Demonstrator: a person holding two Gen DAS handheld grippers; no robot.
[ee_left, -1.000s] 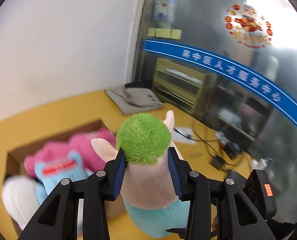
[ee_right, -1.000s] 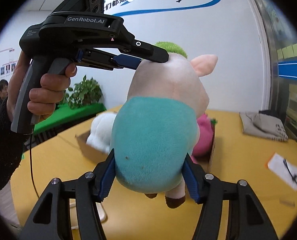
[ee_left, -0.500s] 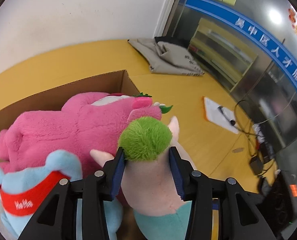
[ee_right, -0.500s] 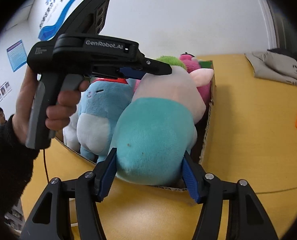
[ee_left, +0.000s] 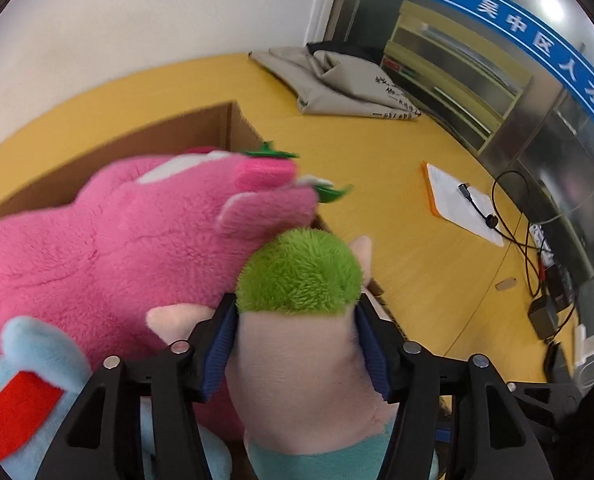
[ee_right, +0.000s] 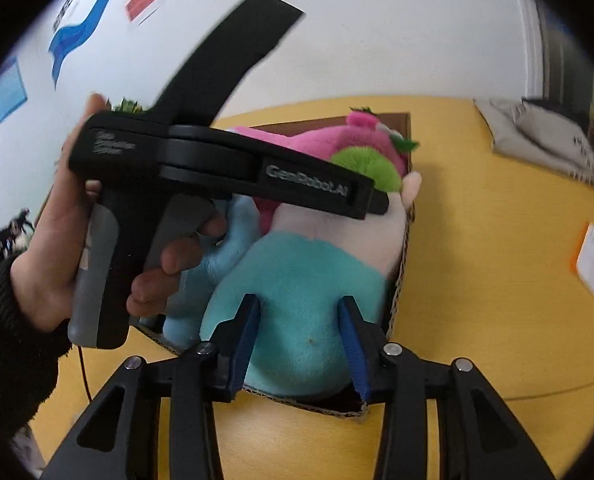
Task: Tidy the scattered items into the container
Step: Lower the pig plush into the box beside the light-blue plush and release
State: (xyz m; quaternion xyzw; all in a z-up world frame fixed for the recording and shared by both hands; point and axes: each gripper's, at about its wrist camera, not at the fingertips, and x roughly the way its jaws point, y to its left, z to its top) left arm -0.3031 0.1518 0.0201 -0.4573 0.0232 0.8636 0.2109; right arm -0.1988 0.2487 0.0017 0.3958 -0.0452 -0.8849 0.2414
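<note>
The plush point(ee_right: 305, 300) is now being lowered into the box point(ee_right: 403, 276), no longer held up over the desk point(ee_left: 417, 248); it's being pinched by both the left claw point(ee_left: 295, 344) and the right claw point(ee_right: 299, 340), so release is probably next

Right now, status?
Left gripper clamps green-haired plush head; right gripper clamps body. Plush entering cardboard box. Pink plush crowds it.

The yellow desk point(ee_left: 397, 184) runs up to a white wall. A brown cardboard box point(ee_left: 137, 140) stands on it. Well apart from the box, near the far corner, lies a folded grey cloth bag point(ee_left: 337, 84). A white sheet with an orange edge point(ee_left: 457, 200) lies flat to the right, with a black cable point(ee_left: 513, 216) trailing across it.
</note>
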